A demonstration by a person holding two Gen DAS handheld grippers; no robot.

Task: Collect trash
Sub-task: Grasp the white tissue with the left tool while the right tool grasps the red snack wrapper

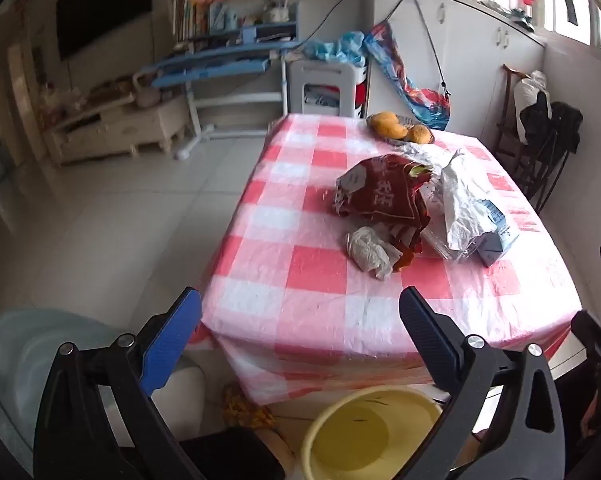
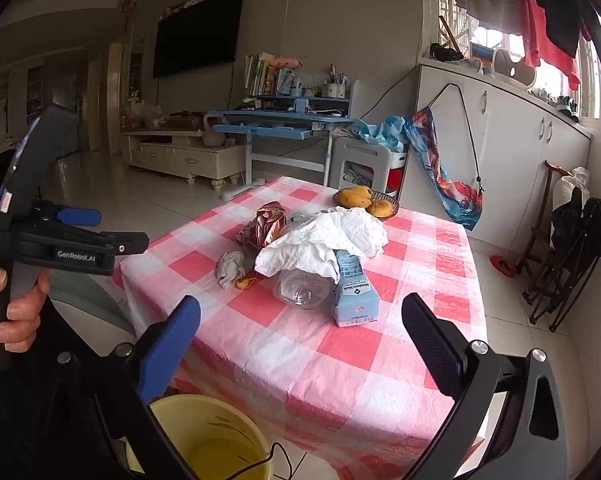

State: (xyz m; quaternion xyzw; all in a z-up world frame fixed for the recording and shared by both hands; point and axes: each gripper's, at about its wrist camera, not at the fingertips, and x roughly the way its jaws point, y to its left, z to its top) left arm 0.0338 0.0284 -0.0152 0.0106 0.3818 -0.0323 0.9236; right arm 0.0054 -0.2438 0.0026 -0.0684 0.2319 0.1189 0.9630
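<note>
Left wrist view. The left gripper (image 1: 300,324) hangs with its jaws spread wide and nothing between them, poised above the near edge of the table (image 1: 300,312), which wears a pink-and-white checked cloth. The trash lies in one heap at the middle of the table: a red snack bag (image 1: 384,204), a crumpled tissue (image 1: 370,252) just in front of it, a white plastic bag (image 1: 460,200) to the right of the snack bag, and a blue carton (image 1: 496,236) at the right end of the heap. A basket of mangoes (image 1: 400,128) stands at the far edge of the table, apart from the heap. A yellow bucket (image 1: 340,420) sits on the floor below the near edge of the table.

Right wrist view. The right gripper (image 2: 300,336) is likewise spread and empty, short of the table. Here the white plastic bag (image 2: 328,240) drapes over a clear plastic bottle (image 2: 300,284) and the carton (image 2: 354,292); the tissue (image 2: 232,266) lies left of the bottle. The left gripper (image 2: 112,246), held in a hand (image 2: 16,312), shows at the left. The bucket (image 2: 204,432) appears empty.

Step in hand, as judged: the opening approach, nothing yet collected. The next move calls for one gripper to reach to the heap, close on a single near item such as the tissue, and carry it back to the bucket.
</note>
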